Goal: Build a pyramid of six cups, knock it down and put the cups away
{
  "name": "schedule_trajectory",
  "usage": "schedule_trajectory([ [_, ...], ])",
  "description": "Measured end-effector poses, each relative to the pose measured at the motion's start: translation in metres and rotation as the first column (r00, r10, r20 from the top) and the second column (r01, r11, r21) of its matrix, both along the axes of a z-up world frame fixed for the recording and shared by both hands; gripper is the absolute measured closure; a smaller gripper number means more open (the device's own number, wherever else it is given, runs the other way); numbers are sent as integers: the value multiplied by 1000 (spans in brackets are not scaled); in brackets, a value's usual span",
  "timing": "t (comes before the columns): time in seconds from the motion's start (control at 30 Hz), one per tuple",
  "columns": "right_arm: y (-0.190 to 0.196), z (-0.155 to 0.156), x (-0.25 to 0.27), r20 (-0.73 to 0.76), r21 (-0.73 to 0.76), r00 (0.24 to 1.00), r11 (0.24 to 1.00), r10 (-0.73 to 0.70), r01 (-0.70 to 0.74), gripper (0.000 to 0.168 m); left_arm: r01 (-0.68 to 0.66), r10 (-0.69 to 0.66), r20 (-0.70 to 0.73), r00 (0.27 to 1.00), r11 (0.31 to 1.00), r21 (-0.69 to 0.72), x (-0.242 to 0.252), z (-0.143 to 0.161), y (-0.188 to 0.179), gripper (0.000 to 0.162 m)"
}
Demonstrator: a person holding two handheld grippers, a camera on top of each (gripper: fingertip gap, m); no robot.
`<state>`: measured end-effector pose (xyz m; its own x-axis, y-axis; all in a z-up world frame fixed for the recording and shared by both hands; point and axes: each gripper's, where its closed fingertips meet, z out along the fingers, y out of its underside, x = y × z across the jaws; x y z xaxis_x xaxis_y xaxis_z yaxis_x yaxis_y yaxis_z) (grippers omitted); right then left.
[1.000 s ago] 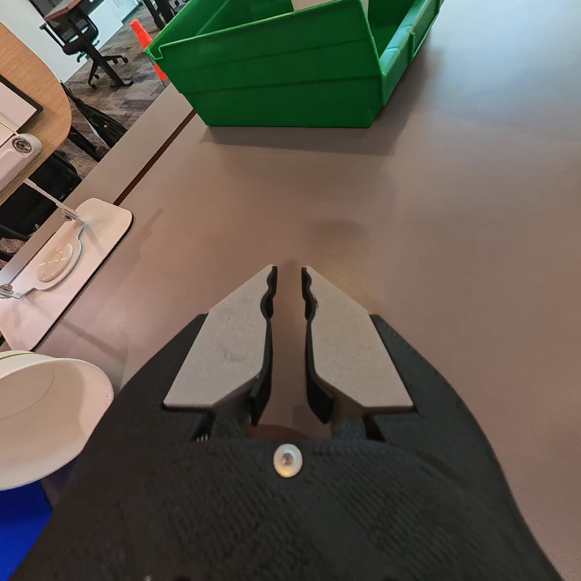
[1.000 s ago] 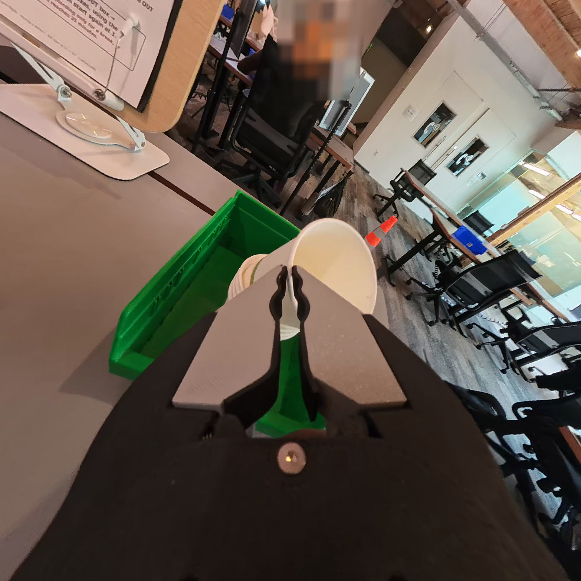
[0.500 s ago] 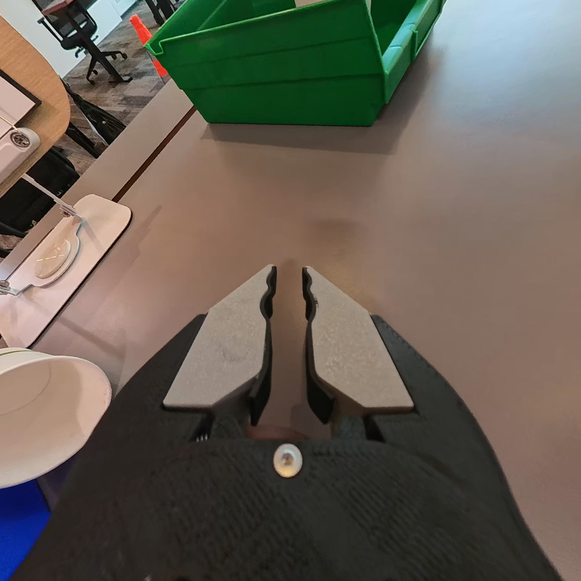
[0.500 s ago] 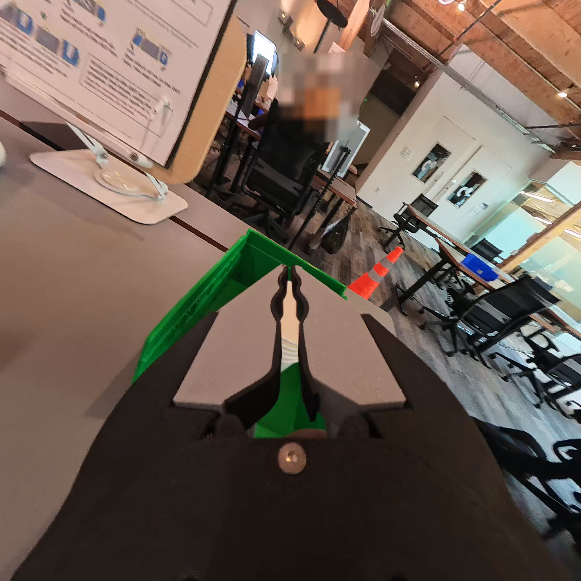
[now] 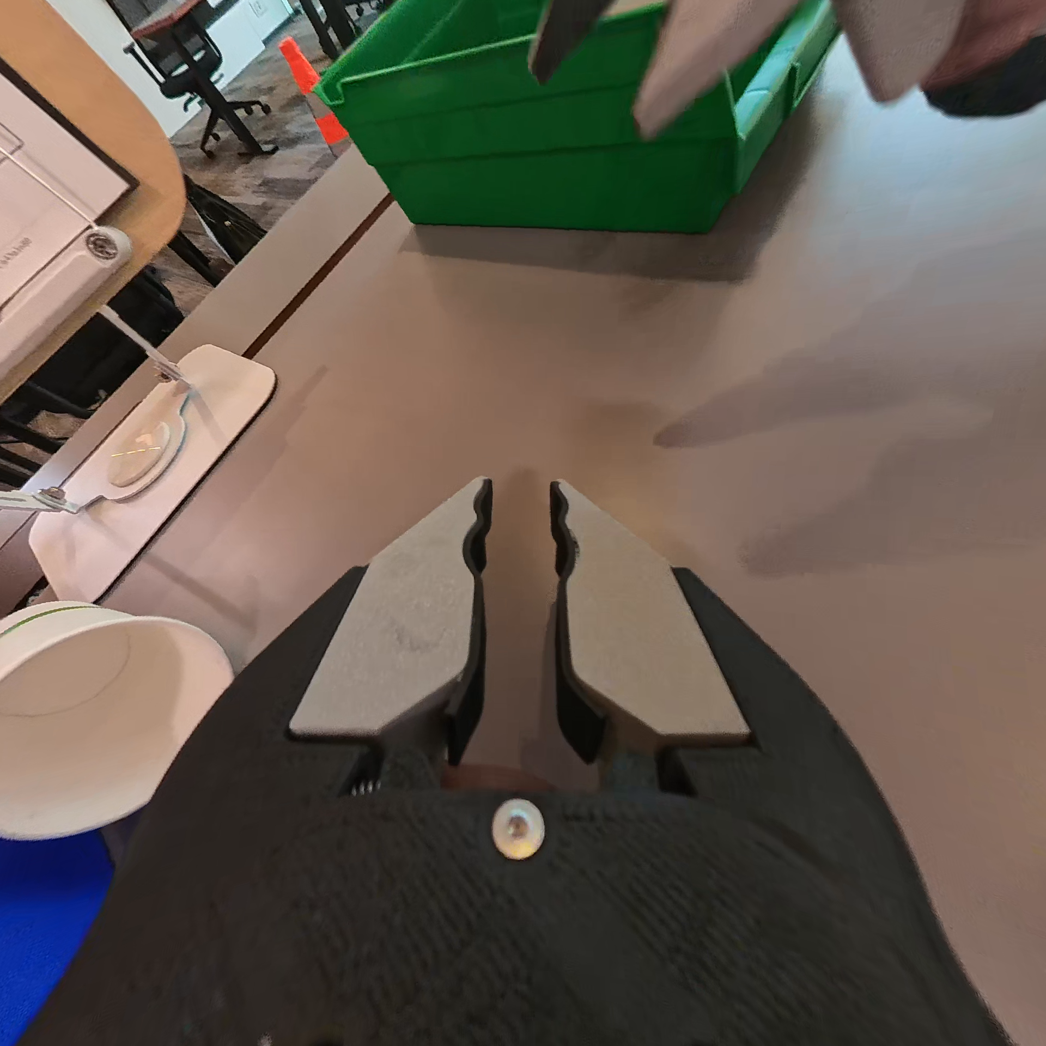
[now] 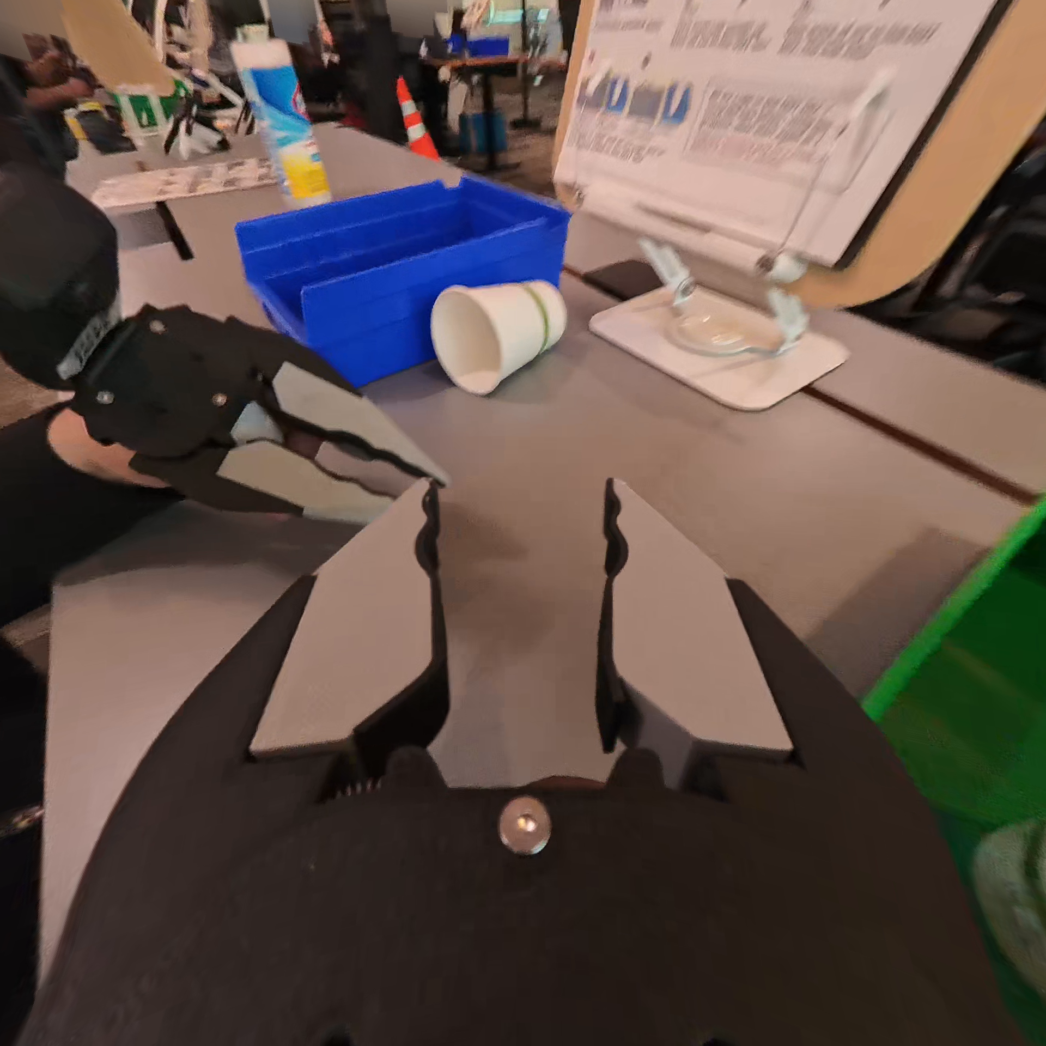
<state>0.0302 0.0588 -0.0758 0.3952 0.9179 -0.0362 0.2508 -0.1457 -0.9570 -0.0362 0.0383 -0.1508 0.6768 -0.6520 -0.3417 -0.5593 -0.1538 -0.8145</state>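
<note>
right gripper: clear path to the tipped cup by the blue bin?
Probably yes. The right gripper is open and empty, with bare table up to the cup, which lies on its side against the blue bin. The left gripper sits off to one side.

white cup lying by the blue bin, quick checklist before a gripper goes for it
1. White cup in view, on its side, mouth facing the right gripper: ok
2. Right gripper open and empty: ok
3. Left gripper empty, jaws only narrowly apart: not ok for a grasp
4. Table between right gripper and cup bare: ok
5. Cup touching blue bin: cannot tell
6. Green bin free to take it: cannot tell
</note>
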Motion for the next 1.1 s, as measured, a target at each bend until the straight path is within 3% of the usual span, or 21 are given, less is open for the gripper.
schedule_trajectory([
  [0.03, -3, -6, -3, 22, -27, 1000, 1000, 13, -12, 105, -8, 8, 9, 1000, 1000, 5, -2, 2, 1, 144],
  [0.2, 8, -7, 2, 31, 47, 998, 998, -54, 53, 107, -91, 84, 64, 994, 989, 116, -18, 27, 11, 143],
  [0.37, 5, -7, 2, -35, -54, 999, 998, -13, 12, 108, -249, 187, 254, 949, 939, 238, -51, 71, 20, 135],
  [0.63, 5, -6, 2, -34, -47, 999, 999, -13, 12, 109, -421, 340, 348, 874, 887, 190, -108, 82, 34, 101],
  [0.8, 3, -10, -1, -7, -28, 1000, 1000, -8, 8, 109, -488, 452, 198, 870, 847, 212, -141, 65, 43, 102],
  [0.87, 3, -11, -2, -7, -32, 1000, 999, -4, 4, 109, -512, 513, 74, 855, 813, 277, -156, 59, 46, 113],
  [0.93, 2, -11, -2, -10, -39, 1000, 999, 1, -1, 109, -517, 576, -51, 816, 766, 382, -167, 59, 48, 115],
  [1.1, 2, -12, -3, -11, -43, 1000, 999, 0, 0, 109, -481, 559, -136, 818, 794, 371, -158, 44, 55, 127],
])
